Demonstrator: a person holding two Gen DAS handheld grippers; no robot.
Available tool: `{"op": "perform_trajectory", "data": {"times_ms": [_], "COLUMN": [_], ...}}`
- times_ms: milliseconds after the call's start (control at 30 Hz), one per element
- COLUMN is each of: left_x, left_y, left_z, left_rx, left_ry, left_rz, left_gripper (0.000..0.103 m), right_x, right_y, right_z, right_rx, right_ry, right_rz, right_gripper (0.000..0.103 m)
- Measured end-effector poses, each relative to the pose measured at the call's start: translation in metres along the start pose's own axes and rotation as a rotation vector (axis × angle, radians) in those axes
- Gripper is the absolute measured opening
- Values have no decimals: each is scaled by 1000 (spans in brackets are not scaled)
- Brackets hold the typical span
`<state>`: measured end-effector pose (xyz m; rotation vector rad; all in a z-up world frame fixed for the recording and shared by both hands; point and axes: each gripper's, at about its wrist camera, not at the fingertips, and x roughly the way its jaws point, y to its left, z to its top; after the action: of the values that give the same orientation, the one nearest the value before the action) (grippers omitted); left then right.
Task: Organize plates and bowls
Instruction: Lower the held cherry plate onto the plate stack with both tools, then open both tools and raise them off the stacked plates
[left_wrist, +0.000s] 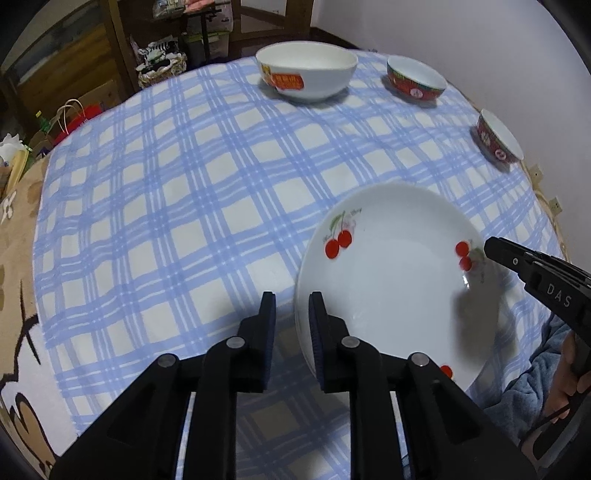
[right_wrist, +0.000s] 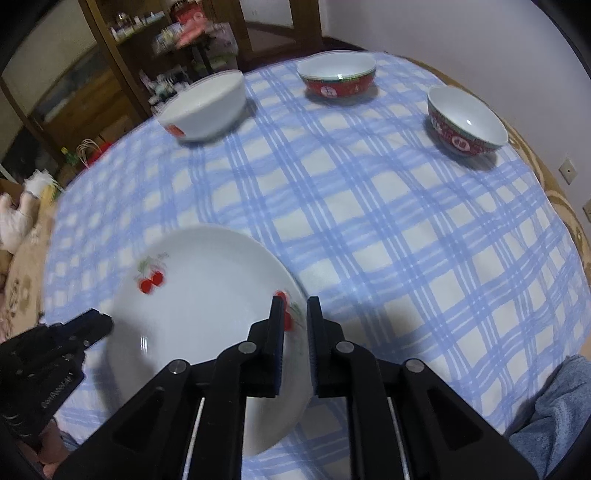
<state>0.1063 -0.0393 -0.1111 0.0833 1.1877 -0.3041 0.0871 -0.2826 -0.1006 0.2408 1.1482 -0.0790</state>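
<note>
A white plate with red cherries (left_wrist: 391, 280) is held above the blue checked tablecloth (left_wrist: 184, 206). My left gripper (left_wrist: 291, 325) straddles the plate's left rim, one finger on each side, shut on it. My right gripper (right_wrist: 295, 332) is shut on the plate's right rim (right_wrist: 295, 317); the plate (right_wrist: 199, 295) fills its lower left. A large white bowl (left_wrist: 306, 70) and two red-patterned bowls (left_wrist: 415, 79) (left_wrist: 498, 138) stand at the table's far side. They also show in the right wrist view: the white bowl (right_wrist: 205, 107) and the red bowls (right_wrist: 338, 75) (right_wrist: 465, 122).
A wooden cabinet (right_wrist: 110, 74) with clutter stands beyond the table. Bags (left_wrist: 70, 122) sit on the floor at left. A white wall (left_wrist: 480, 37) lies behind on the right. The right gripper's body (left_wrist: 539, 280) shows in the left wrist view.
</note>
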Motion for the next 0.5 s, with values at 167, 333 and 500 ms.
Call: {"op": "perform_trajectory", "data": {"times_ms": [167,333,500], "left_x": [-16,-19,-22], "left_y": [8,21,24], "left_z": [11,27,48], "left_rx": [-44,-81,-46], "left_ry": [-53,-41,-55], "left_rz": [31,52,70], "left_gripper": [47,55,75], "right_x": [-13,-17,-21], "right_y": [7,13,14], "right_z": [14,36,64], "right_rx": [-18,-30,-30], "right_ry": [-50,-37,-63], "right_rz": [76,111,100], "right_gripper": [12,18,51]}}
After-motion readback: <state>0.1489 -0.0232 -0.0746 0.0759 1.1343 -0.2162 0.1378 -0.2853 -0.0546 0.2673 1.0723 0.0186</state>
